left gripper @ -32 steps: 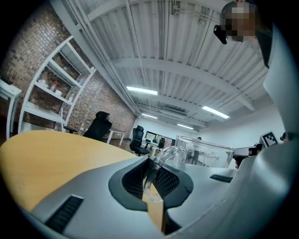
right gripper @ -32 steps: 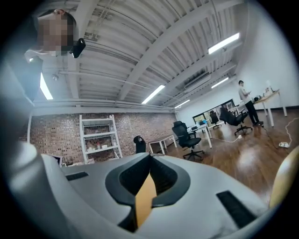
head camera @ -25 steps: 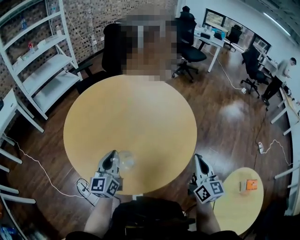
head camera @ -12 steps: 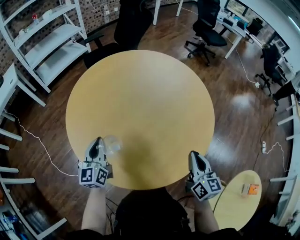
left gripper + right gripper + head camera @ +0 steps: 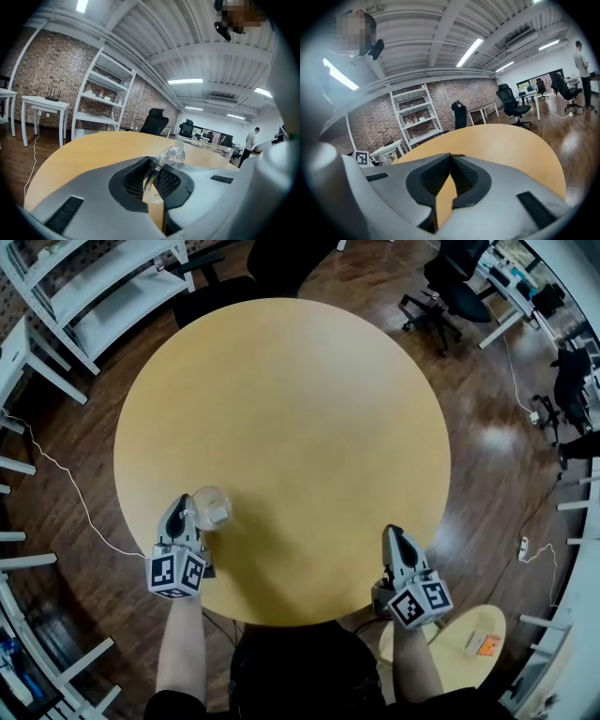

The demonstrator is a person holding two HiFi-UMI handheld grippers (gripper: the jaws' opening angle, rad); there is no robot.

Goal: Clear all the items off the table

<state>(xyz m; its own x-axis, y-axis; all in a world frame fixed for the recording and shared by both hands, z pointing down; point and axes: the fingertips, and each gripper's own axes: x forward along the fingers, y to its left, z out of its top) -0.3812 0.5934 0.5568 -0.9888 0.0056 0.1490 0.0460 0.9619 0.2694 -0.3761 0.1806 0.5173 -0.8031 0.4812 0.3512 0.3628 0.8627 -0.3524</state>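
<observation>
A small clear glass (image 5: pixel 212 507) is at the near left of the round wooden table (image 5: pixel 281 399). My left gripper (image 5: pixel 185 513) is shut on the glass's rim. In the left gripper view the thin rim (image 5: pixel 151 177) is pinched between the dark pads, and the glass's body (image 5: pixel 171 154) sticks out beyond them. My right gripper (image 5: pixel 393 536) is over the table's near right edge. It is shut with nothing in it, and its jaws (image 5: pixel 451 158) meet with only the table top (image 5: pixel 501 143) beyond them.
A small round side table (image 5: pixel 450 652) with an orange item (image 5: pixel 486 645) stands at the lower right. White shelving (image 5: pixel 103 287) is at the upper left, and office chairs (image 5: pixel 450 282) are at the upper right. A cable (image 5: pixel 66 484) runs over the wooden floor on the left.
The head view has tipped further down over the table. My left gripper, still holding the glass, has shifted left toward the table's edge. The right gripper stays shut near the front edge.
</observation>
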